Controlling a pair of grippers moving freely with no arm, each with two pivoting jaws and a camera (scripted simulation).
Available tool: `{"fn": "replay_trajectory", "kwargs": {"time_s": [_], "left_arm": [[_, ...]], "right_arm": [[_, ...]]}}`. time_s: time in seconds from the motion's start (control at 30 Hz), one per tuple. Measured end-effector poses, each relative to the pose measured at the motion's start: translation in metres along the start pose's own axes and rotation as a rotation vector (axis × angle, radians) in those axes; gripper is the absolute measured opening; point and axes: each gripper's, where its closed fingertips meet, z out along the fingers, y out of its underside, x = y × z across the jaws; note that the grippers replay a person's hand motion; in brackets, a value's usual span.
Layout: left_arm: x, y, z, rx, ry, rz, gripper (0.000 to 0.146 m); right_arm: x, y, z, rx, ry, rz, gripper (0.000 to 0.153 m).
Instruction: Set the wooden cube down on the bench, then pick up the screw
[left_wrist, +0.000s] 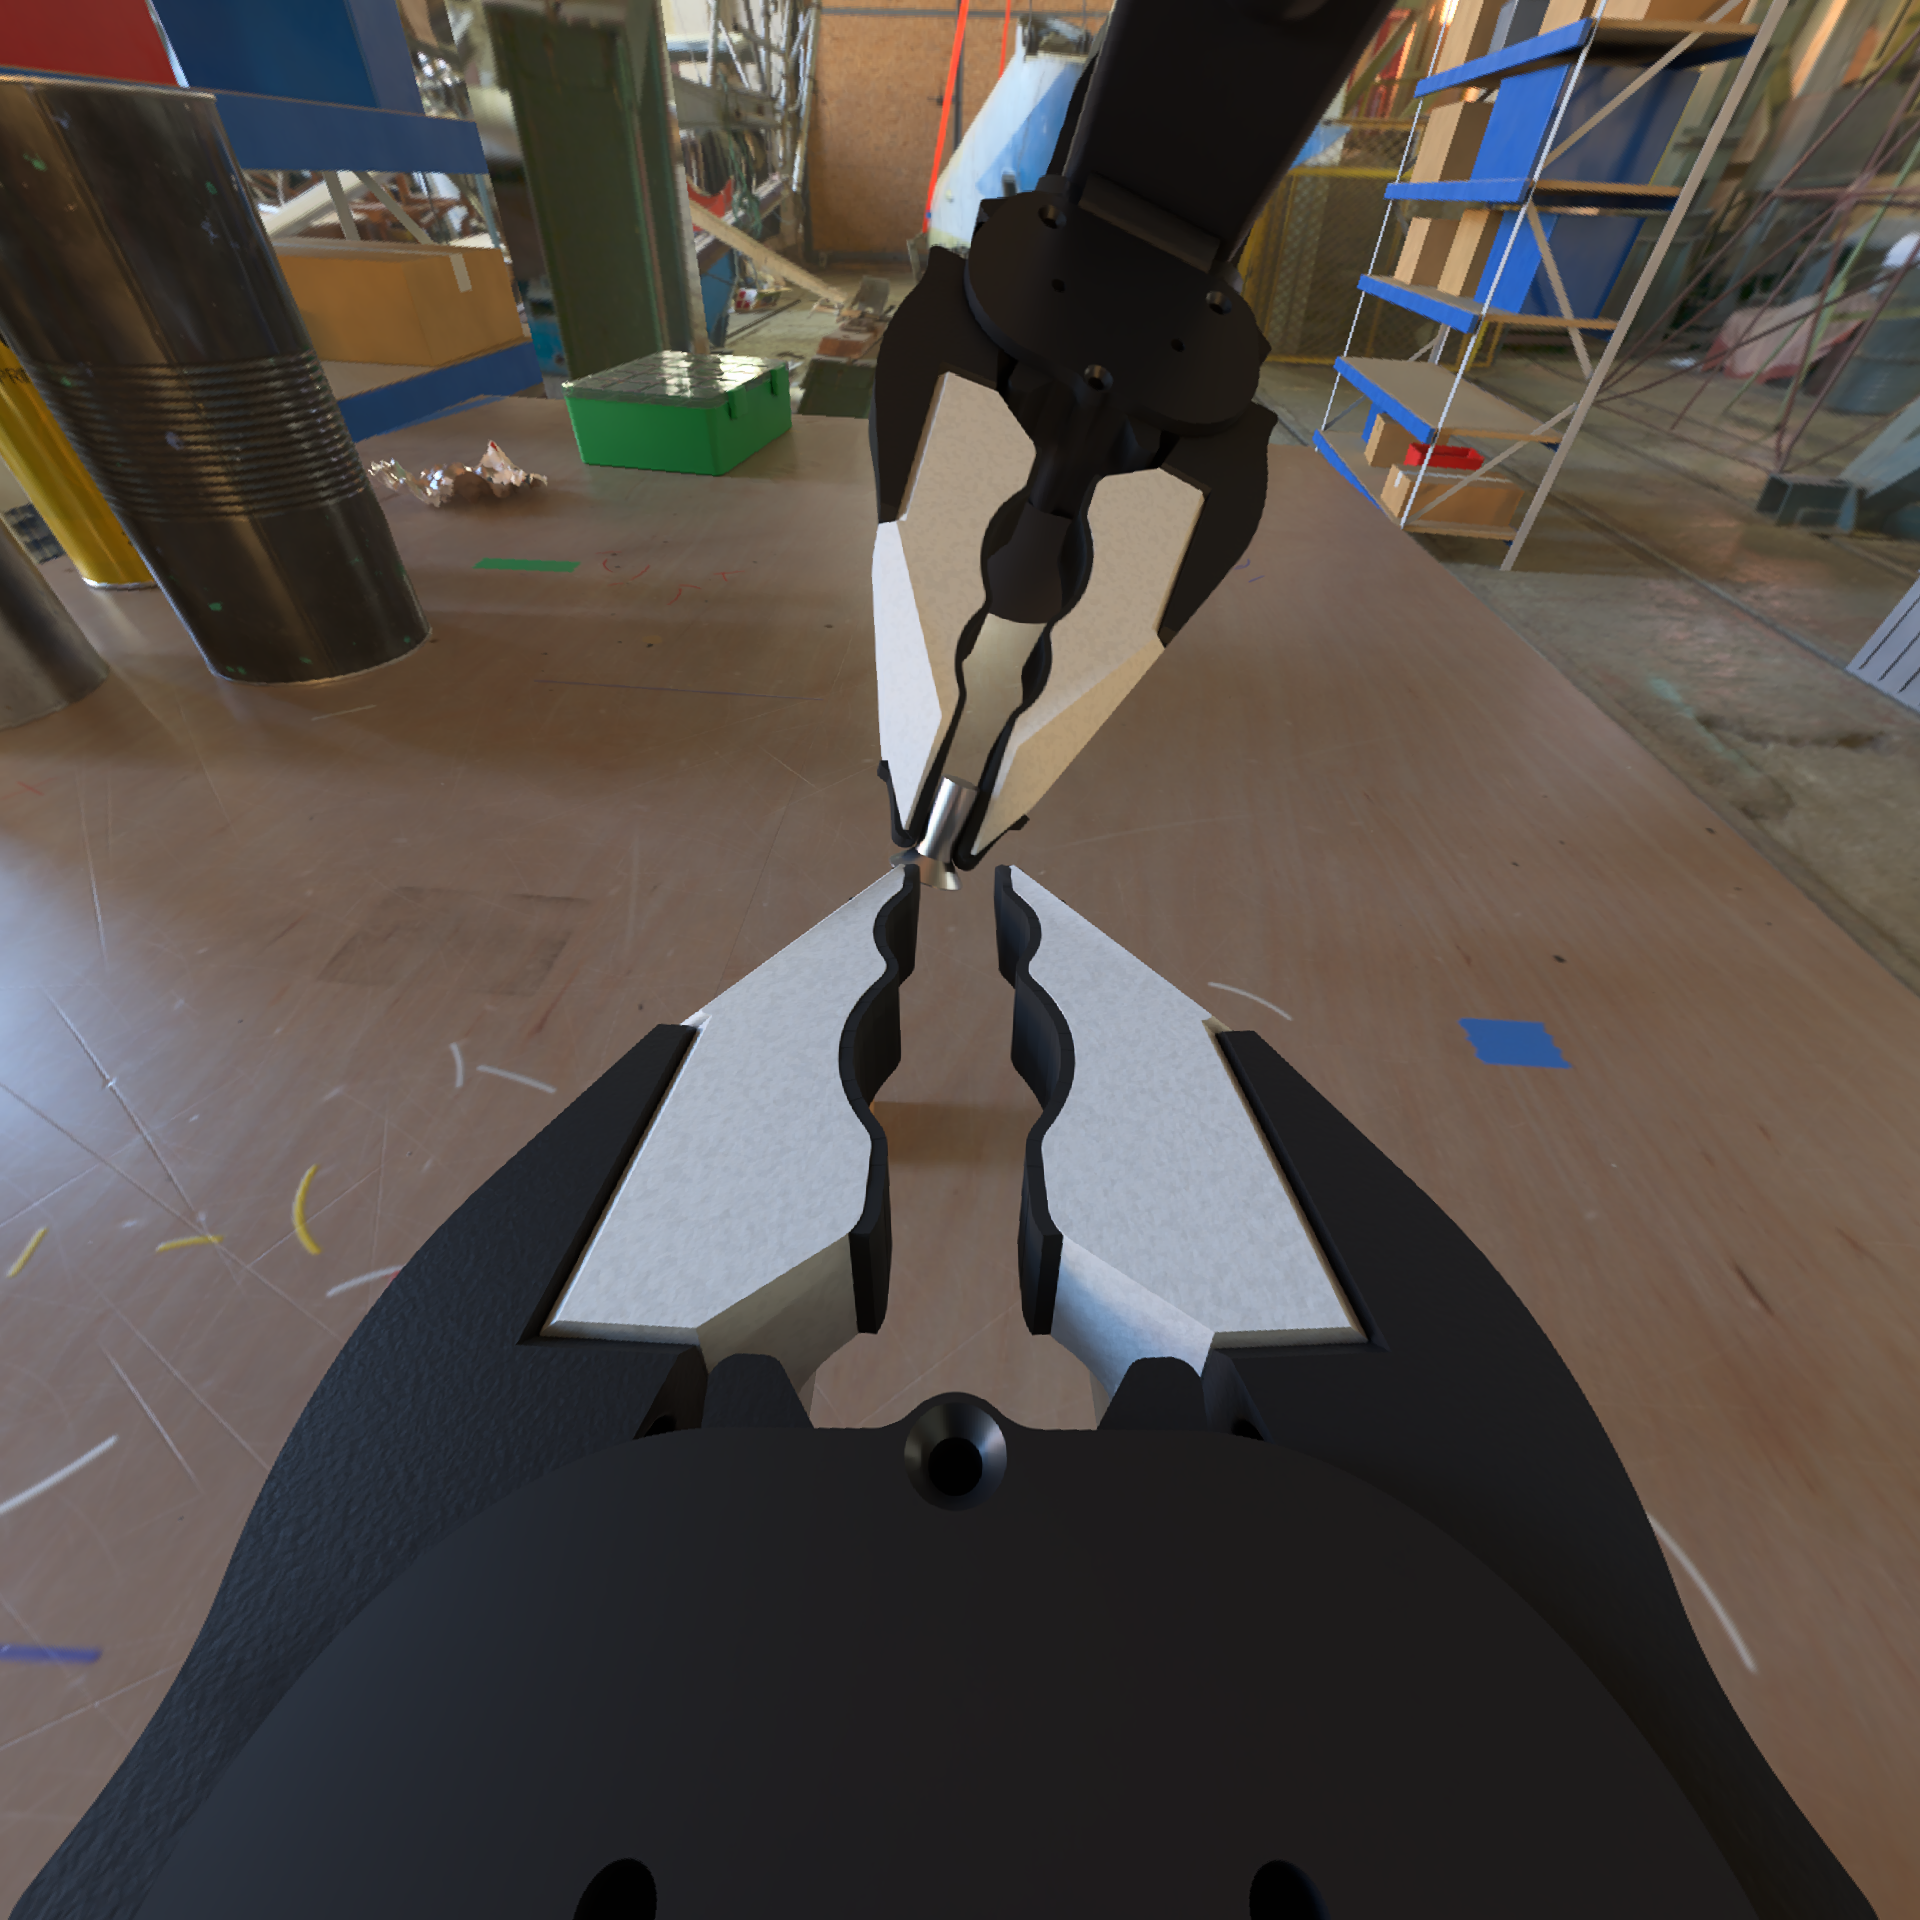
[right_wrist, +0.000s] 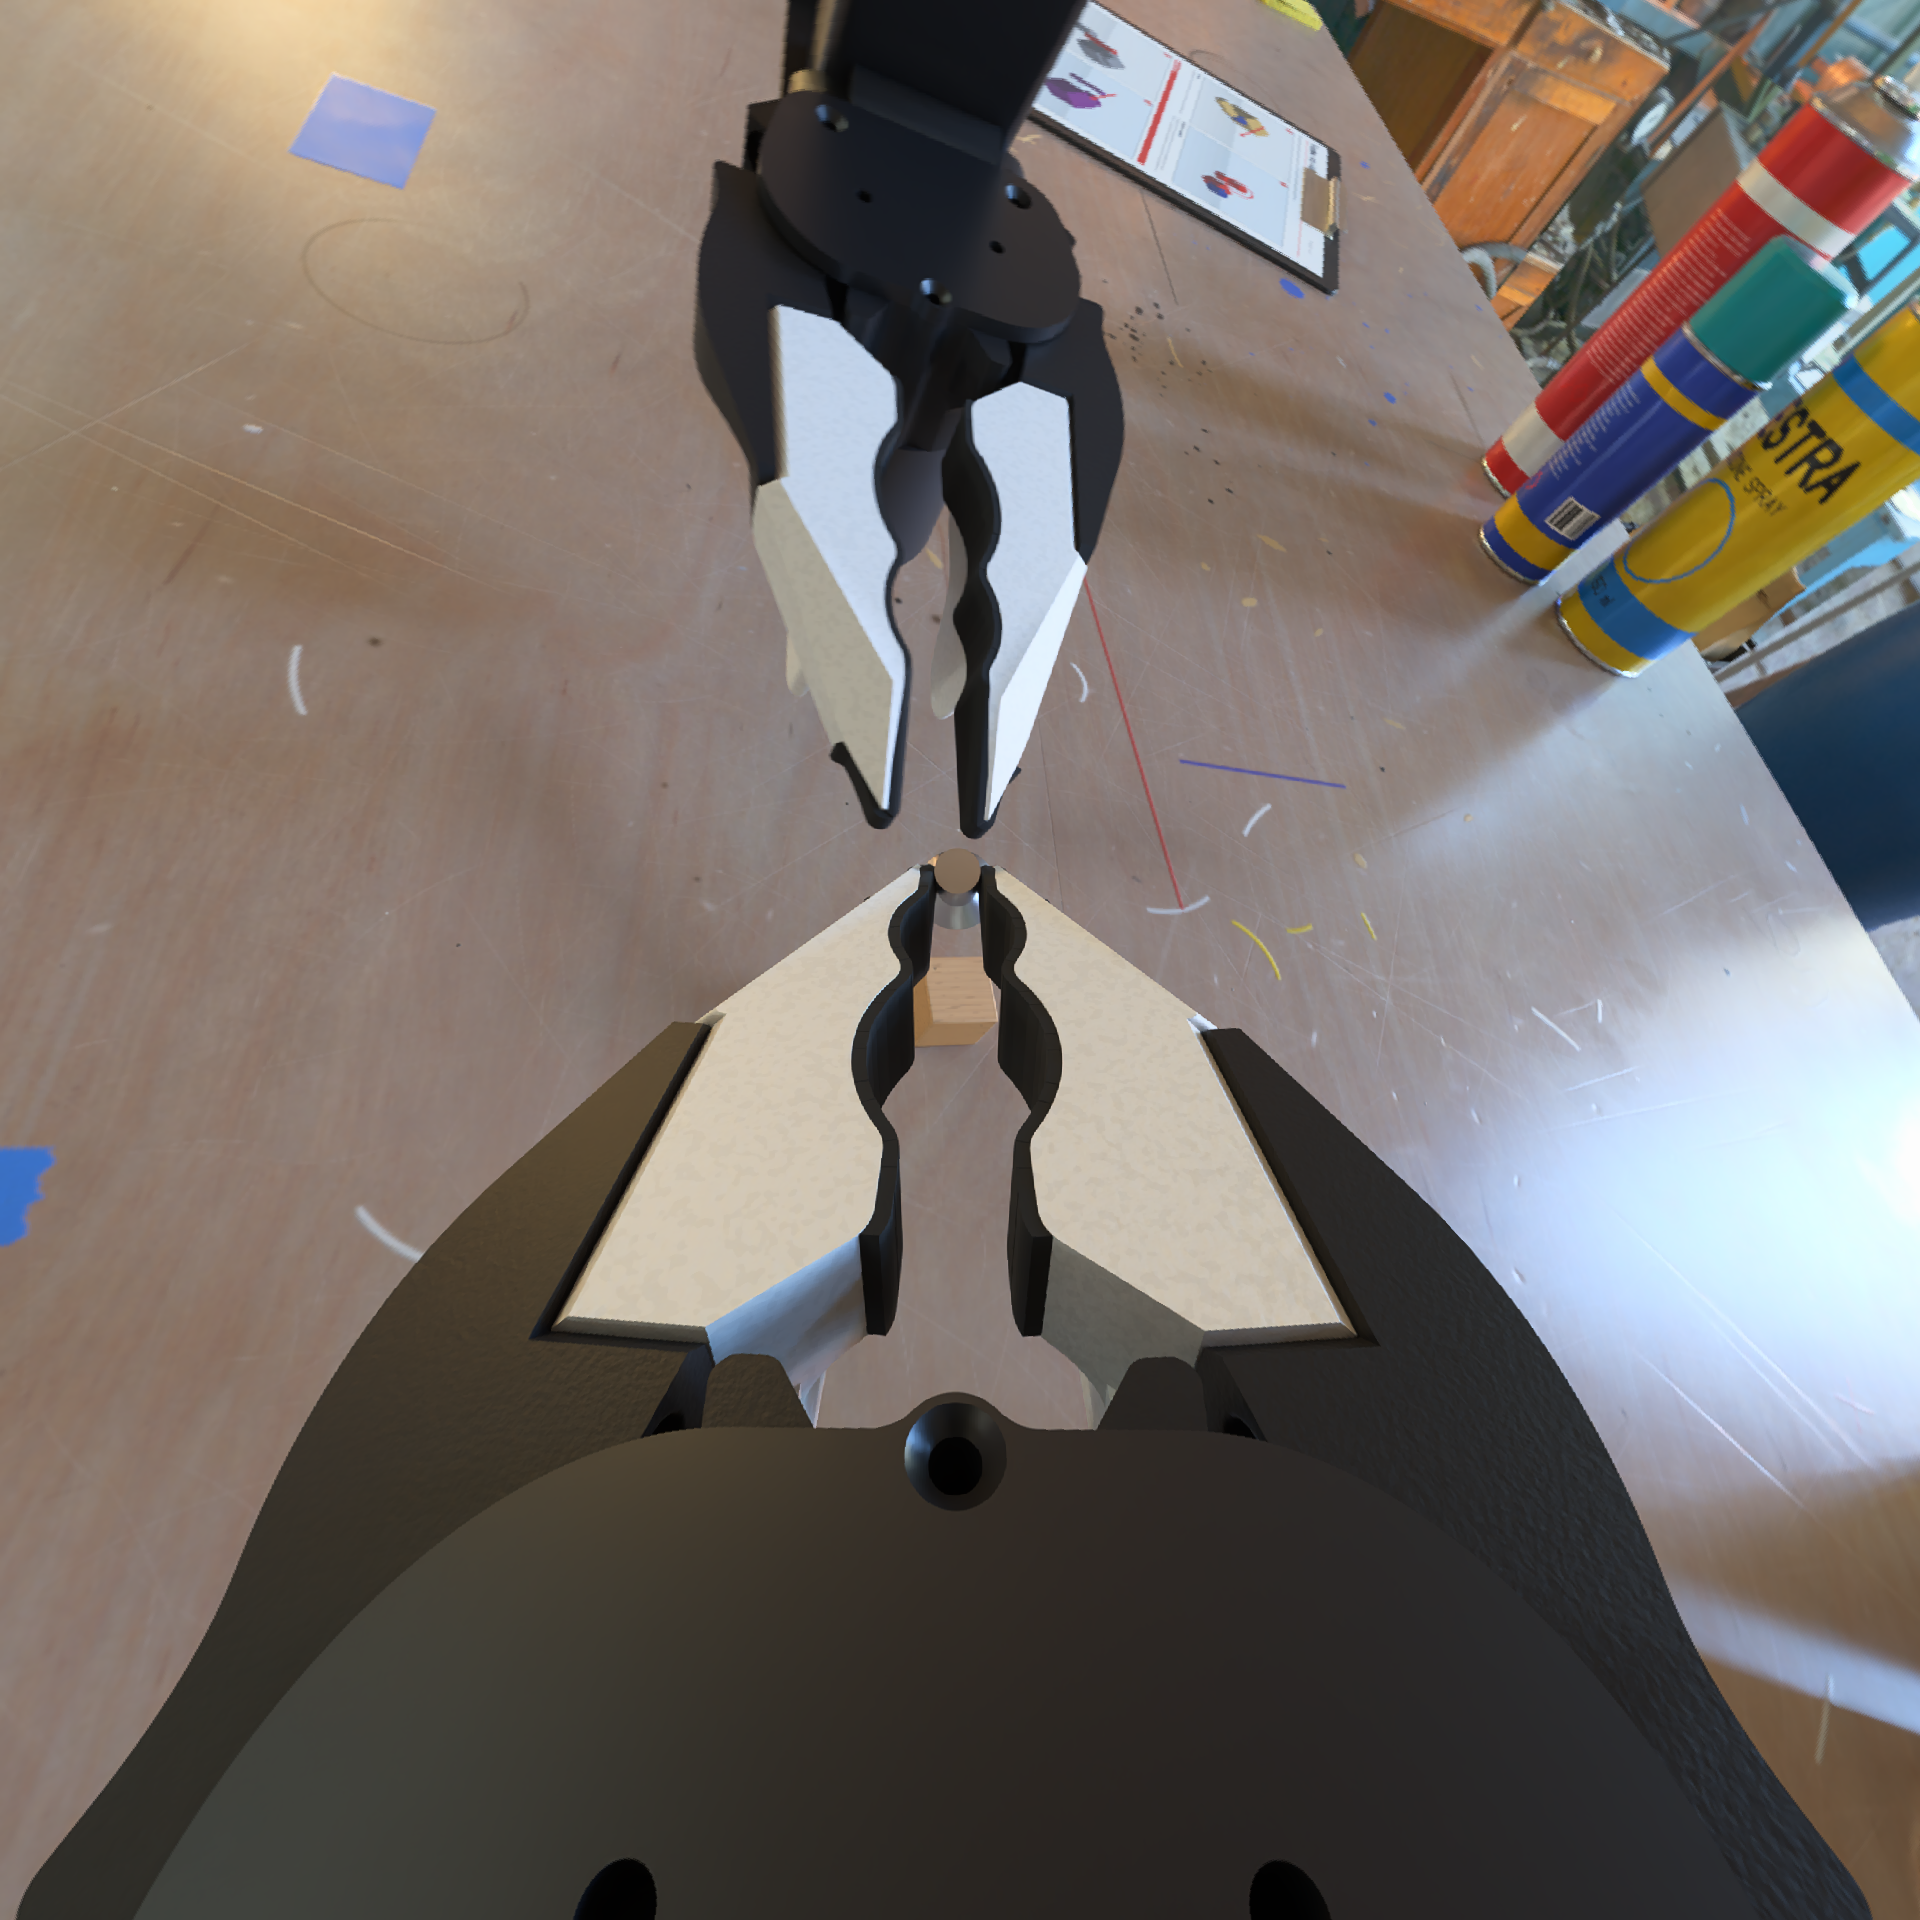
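Observation:
My right gripper is shut on the metal screw at its fingertips and holds it above the bench. The wooden cube sits on the bench below, seen between the right fingers, apart from both grippers. In the left wrist view the right gripper points down at me with the screw between its tips. My left gripper is narrowly open and empty, its tips just short of the screw's head. It also shows in the right wrist view, tip to tip with the right gripper.
Tall metal cylinders, crumpled foil and a green box stand at the far side in the left wrist view. Spray cans and a clipboard lie near the bench's right edge in the right wrist view.

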Motion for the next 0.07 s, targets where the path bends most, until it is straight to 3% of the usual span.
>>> {"fn": "replay_trajectory", "kwargs": {"time_s": [0.07], "left_arm": [[-0.0001, -0.0004, -0.0019, -0.002, 0.005, -0.012, 0.011]], "right_arm": [[-0.0016, -0.0015, 0.0018, -0.01, -0.001, -0.028, 0.008]]}}
